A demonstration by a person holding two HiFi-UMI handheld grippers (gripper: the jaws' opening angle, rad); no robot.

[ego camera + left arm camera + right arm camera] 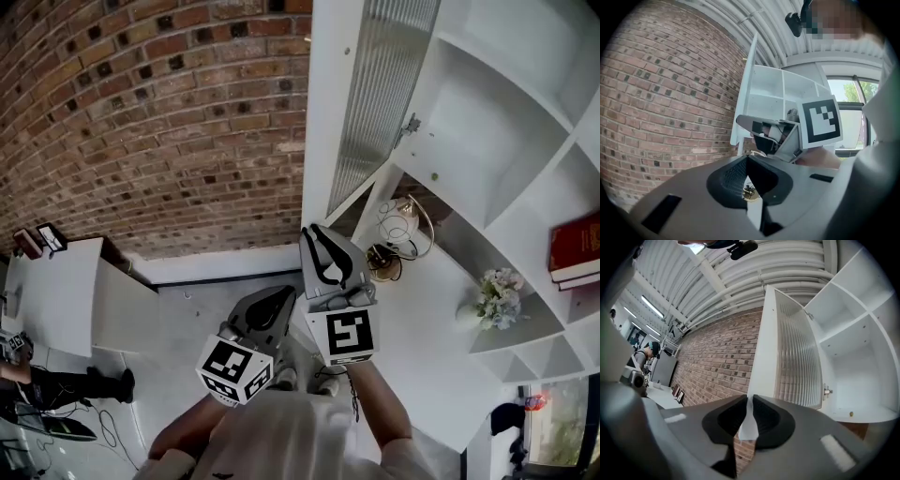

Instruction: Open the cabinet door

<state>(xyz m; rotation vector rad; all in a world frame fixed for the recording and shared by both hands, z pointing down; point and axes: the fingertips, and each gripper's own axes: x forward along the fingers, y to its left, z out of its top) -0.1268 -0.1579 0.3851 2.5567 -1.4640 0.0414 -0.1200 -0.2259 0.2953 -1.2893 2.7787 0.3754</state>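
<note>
The white cabinet [487, 141] stands with its ribbed-glass door [375, 94] swung out toward the brick wall, so the shelves show. My right gripper [322, 246] sits at the door's free edge. In the right gripper view, that white edge [761, 357] runs down between the nearly closed jaws [749, 401]. My left gripper [272, 305] hangs lower and to the left, apart from the door, its jaws together with nothing between them [747, 159]. The left gripper view looks past the right gripper [764, 129] to the door [745, 93].
A brick wall [141, 122] runs behind the open door. On the shelves are a gold wire ornament [403, 234], a small bunch of flowers [497, 298] and a red book [577, 246]. A low white counter [66, 291] stands far left, with a person [56, 384] beside it.
</note>
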